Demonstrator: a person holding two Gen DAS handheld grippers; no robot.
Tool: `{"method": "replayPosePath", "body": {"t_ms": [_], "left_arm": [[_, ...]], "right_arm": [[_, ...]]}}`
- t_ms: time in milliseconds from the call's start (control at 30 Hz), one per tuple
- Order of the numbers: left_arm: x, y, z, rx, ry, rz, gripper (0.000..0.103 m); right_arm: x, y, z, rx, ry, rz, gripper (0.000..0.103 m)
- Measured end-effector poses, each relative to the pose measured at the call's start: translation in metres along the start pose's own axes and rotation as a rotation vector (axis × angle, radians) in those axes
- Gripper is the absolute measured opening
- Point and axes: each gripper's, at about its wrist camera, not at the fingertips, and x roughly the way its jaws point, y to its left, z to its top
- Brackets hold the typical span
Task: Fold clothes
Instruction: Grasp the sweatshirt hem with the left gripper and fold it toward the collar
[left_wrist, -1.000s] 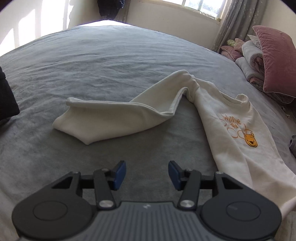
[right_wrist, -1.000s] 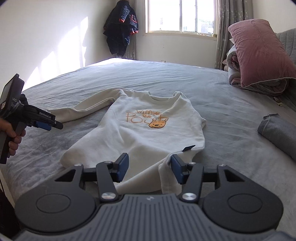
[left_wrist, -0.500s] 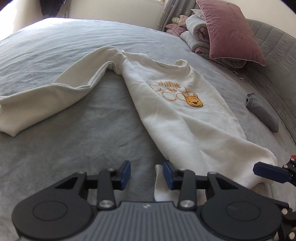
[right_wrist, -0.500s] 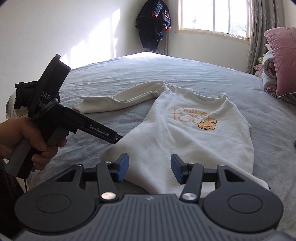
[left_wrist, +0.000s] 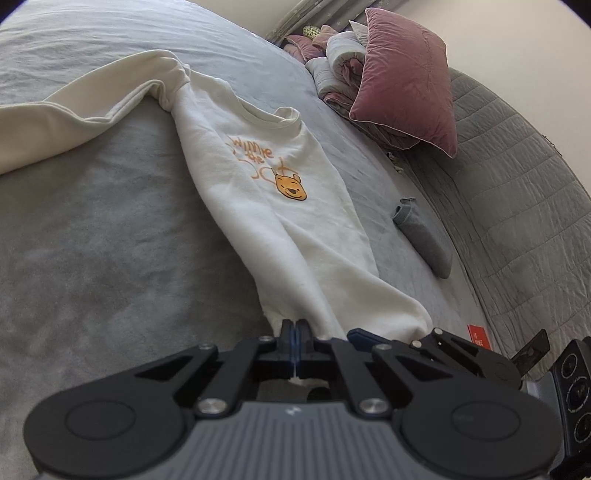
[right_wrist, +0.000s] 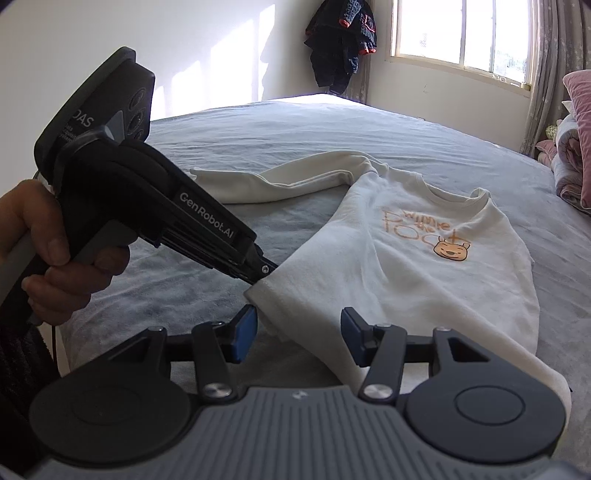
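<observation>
The cream sweatshirt (right_wrist: 424, 273) lies face up on the grey bed (right_wrist: 295, 136), one sleeve (right_wrist: 288, 181) stretched toward ten o'clock. I judge this the opening step: securing the hem corners. My left gripper (left_wrist: 295, 334) has its fingers pressed together on the hem corner (right_wrist: 258, 288). My right gripper (right_wrist: 297, 332) hangs with fingers spread either side of the hem, nothing caught. Next I need to close it on that edge, then lift both together. The other sleeve is hidden from me, and the hem's right end is cut off at five o'clock.
</observation>
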Motion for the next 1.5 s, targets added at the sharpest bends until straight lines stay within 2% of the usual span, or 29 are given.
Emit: {"method": "replayPosePath", "body": {"t_ms": [100,167,267,433,633,700,800,933,1000,1033,1067,1200,1300,1433,1500], "left_arm": [[-0.001,-0.003,-0.001,-0.017,-0.006,-0.052,0.0],[0.0,-0.006,0.0,-0.008,-0.016,-0.062,0.0],[0.002,-0.011,0.003,0.001,-0.032,-0.056,0.0],[0.007,-0.004,0.013,-0.047,-0.049,-0.014,0.003],[0.016,0.01,0.023,-0.132,-0.066,0.05,0.006],[0.02,0.015,0.026,-0.163,-0.082,0.078,0.01],[0.028,0.024,0.031,-0.228,-0.11,0.105,0.02],[0.041,0.033,0.036,-0.323,-0.134,0.063,0.021],[0.05,0.032,0.036,-0.347,-0.124,0.04,0.021],[0.054,0.03,0.035,-0.35,-0.117,0.034,0.021],[0.058,0.027,0.035,-0.346,-0.11,0.036,0.021],[0.068,0.014,0.033,-0.319,-0.107,0.054,0.021],[0.068,0.01,0.034,-0.312,-0.116,0.04,0.021],[0.065,0.008,0.033,-0.3,-0.119,0.016,0.021],[0.063,0.008,0.033,-0.292,-0.117,0.016,0.021]], "right_arm": [[-0.002,-0.006,0.001,0.022,-0.002,-0.002,0.051],[-0.002,-0.011,0.003,0.045,0.001,-0.002,0.02],[-0.006,-0.027,0.006,0.122,-0.004,-0.018,0.018],[-0.012,-0.063,0.005,0.268,-0.026,-0.093,0.017],[-0.002,-0.116,-0.012,0.445,0.033,-0.199,0.012],[0.005,-0.128,-0.02,0.494,0.06,-0.2,0.012],[0.008,-0.131,-0.025,0.512,0.06,-0.188,0.012],[0.002,-0.123,-0.022,0.454,0.036,-0.179,0.022],[-0.003,-0.119,-0.02,0.427,0.02,-0.174,0.034],[-0.006,-0.118,-0.018,0.412,0.009,-0.17,0.044],[-0.008,-0.115,-0.017,0.396,-0.002,-0.165,0.047],[-0.018,-0.099,-0.009,0.272,-0.053,-0.13,0.047],[-0.02,-0.083,-0.007,0.166,-0.072,-0.086,0.047],[-0.007,-0.065,-0.011,0.075,-0.034,-0.042,0.047],[0.004,-0.061,-0.014,0.039,-0.002,-0.073,0.047]]}}
